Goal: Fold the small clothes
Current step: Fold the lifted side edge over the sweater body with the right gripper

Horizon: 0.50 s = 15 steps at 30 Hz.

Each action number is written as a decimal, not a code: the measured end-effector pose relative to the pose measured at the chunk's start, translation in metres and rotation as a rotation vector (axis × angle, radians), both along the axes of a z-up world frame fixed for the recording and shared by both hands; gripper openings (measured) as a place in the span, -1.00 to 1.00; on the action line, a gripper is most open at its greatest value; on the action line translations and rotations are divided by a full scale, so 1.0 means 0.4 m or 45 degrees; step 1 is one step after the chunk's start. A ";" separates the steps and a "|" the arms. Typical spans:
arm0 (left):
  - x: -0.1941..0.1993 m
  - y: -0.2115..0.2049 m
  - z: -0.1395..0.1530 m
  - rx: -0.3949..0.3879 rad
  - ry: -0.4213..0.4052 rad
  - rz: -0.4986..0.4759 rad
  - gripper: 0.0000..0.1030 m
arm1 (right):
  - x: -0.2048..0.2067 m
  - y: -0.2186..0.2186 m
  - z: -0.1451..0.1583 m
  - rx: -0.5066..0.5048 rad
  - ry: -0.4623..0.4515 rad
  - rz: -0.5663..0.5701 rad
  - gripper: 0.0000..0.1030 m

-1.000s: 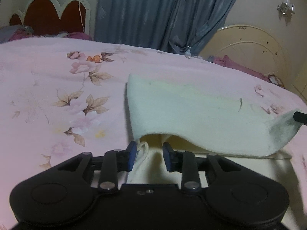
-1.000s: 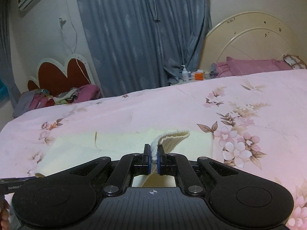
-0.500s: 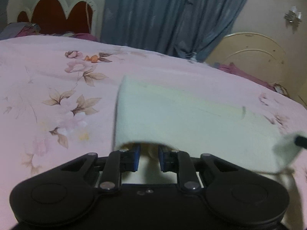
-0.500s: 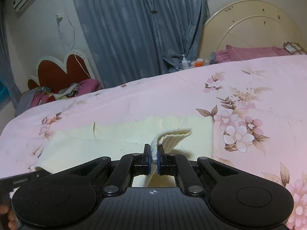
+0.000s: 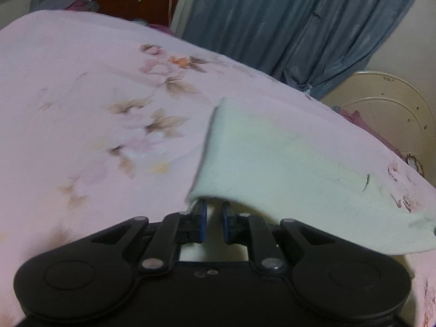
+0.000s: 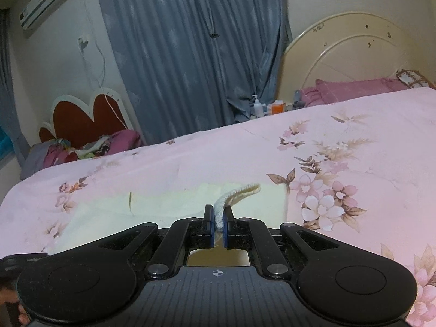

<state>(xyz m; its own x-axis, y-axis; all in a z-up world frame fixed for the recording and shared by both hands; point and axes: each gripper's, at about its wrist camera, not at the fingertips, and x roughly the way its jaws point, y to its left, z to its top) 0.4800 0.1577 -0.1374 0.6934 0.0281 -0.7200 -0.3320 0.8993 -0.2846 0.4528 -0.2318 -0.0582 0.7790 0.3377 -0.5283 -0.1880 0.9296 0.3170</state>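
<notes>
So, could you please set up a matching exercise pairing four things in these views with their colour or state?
Things:
1. right gripper
2. curtain
3. bedsheet
4. cream cloth

Descriptions:
A. blue-grey, hanging
B. near edge raised off the bed
C. pink, floral print
D. clamped on a ribbed hem

Pairs: 1-D, 2-A, 3-C, 4-B

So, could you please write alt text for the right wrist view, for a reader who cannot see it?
The right gripper is shut on the ribbed edge of a pale yellow cloth that lies on a pink floral bedsheet. Behind the bed hang blue curtains, with a cream headboard to the right.
</notes>
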 end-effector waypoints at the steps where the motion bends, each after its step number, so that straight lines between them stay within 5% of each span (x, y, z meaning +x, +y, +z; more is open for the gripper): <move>1: -0.025 0.010 0.007 0.056 -0.007 0.041 -0.61 | 0.002 -0.002 -0.005 0.006 0.008 0.002 -0.91; 5: -0.074 0.042 0.034 0.079 -0.113 0.012 -0.57 | 0.009 -0.005 -0.024 0.008 0.040 0.013 -0.91; 9: -0.038 0.007 0.077 0.105 -0.257 -0.192 -0.57 | 0.005 -0.004 -0.020 0.005 0.020 0.010 -0.91; 13: 0.053 -0.036 0.029 0.175 -0.124 -0.371 -0.56 | 0.004 -0.001 -0.018 -0.042 -0.005 0.008 -0.91; 15: 0.067 -0.038 -0.009 0.186 -0.077 -0.413 -0.58 | 0.025 0.001 -0.066 -0.112 0.084 0.002 -0.91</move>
<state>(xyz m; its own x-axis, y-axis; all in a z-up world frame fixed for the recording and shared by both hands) 0.5069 0.1423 -0.1408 0.7244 -0.1007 -0.6820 -0.0090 0.9878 -0.1554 0.4627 -0.2314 -0.0846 0.7409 0.2891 -0.6062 -0.1709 0.9541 0.2460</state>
